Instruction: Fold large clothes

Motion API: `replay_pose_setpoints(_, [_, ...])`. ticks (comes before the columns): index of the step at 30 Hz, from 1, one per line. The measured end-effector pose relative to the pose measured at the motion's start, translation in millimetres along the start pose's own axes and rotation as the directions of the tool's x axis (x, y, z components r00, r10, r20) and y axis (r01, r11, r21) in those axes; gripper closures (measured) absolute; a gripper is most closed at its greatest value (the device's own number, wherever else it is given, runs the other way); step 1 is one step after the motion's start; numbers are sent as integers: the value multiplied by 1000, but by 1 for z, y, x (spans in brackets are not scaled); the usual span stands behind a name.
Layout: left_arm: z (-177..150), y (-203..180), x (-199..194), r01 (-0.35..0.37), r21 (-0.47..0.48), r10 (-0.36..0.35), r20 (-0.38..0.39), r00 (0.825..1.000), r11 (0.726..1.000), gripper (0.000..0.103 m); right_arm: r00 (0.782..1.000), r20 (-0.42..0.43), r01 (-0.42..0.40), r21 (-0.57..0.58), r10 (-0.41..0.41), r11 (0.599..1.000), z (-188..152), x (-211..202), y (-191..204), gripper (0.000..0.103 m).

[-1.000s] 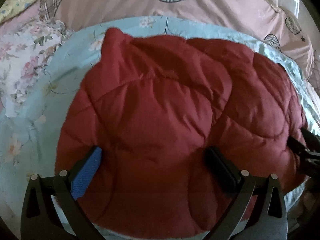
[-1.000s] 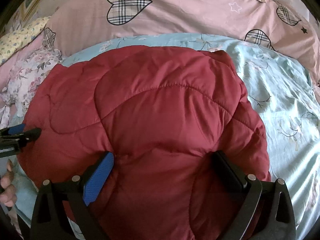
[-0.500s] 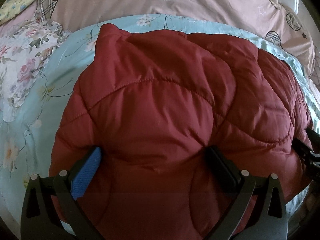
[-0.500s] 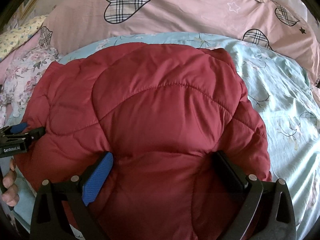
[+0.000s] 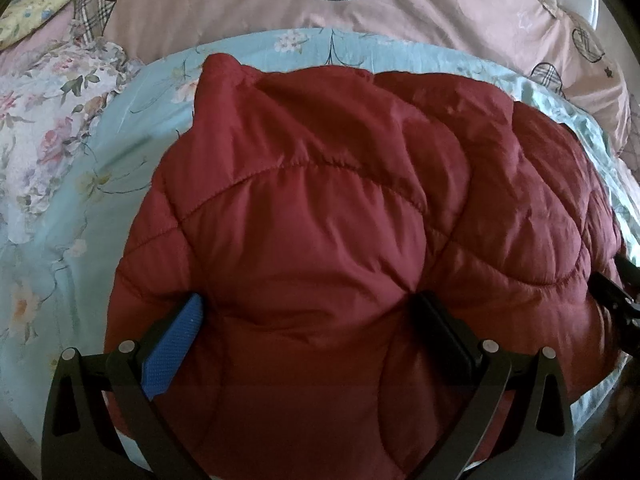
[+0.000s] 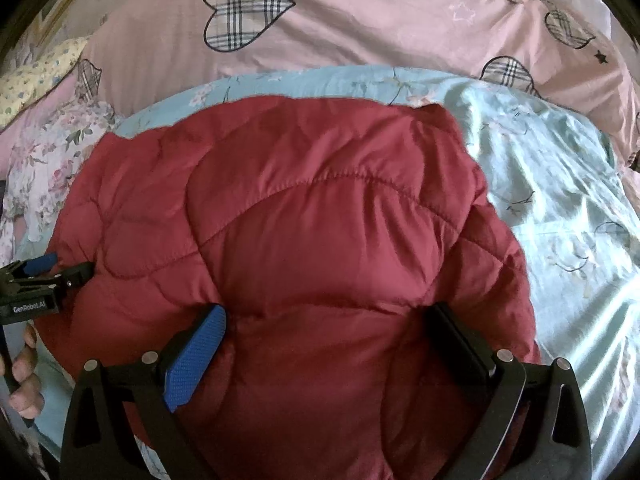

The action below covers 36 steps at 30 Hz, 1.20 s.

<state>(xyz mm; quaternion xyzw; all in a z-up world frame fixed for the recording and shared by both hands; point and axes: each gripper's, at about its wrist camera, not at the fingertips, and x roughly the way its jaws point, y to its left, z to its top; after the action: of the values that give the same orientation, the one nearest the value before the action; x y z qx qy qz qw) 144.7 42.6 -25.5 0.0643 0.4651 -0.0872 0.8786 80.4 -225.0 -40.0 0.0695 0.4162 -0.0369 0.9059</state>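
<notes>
I have the left hand-held gripper (image 5: 308, 320) and the right hand-held gripper (image 6: 332, 332) spread wide apart across the near edge of the red quilted jacket (image 5: 360, 240); padding bulges between each pair of fingers, though I cannot tell whether they truly bite the cloth or only straddle it. The jacket lies bunched on the pale blue floral sheet (image 5: 80, 200) of the bed, with the pink heart-print duvet (image 5: 240, 0) behind it. Compared with a second ago, the left view has crept forward and down a little: the jacket fills more of the frame and its far peak sits closer to the duvet. The right view has barely shifted, and the jacket's outline on that side looks the same. I read that as the garment being nudged or settled, not yet folded; no edge has been carried over. In the right view I see the left gripper's tips at the jacket's left border, with fingers of the person's hand (image 6: 24, 380) below them. My judgement is that closing on the hem comes next.
</notes>
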Motion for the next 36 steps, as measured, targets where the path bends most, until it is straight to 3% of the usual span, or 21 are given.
replay_pose_setpoints(8, [-1,1,2,0,-1,0,-10,1000,1000,0,999,42,-9,-3,9,1000,-13,-32,3,3])
replay_pose_setpoints(13, [-3,1,-5,2,-16,-2,-1,1000,1000,0,999,-30,-25,-6,25,1000,-16,-7,-4,2])
replay_pose_setpoints(17, [-15,1,-28,40,-27,-39,30,999,999,0,999,-26,-45,27,46,999,-17,0,-12,1])
replay_pose_setpoints(24, [-19,-6,-9,1,12,-2,19,1000,1000,0,999,-12,-40,24,40,999,-20,-2,-8,1])
replay_pose_setpoints(29, [-21,-5,-23,-3,8,2,25,1000,1000,0,998,33,-55,28,54,998,-23,-30,-5,2])
replay_pose_setpoints(36, [-57,0,-60,29,-9,-28,37,999,1000,0,992,63,-109,31,107,994,-45,-80,5,1])
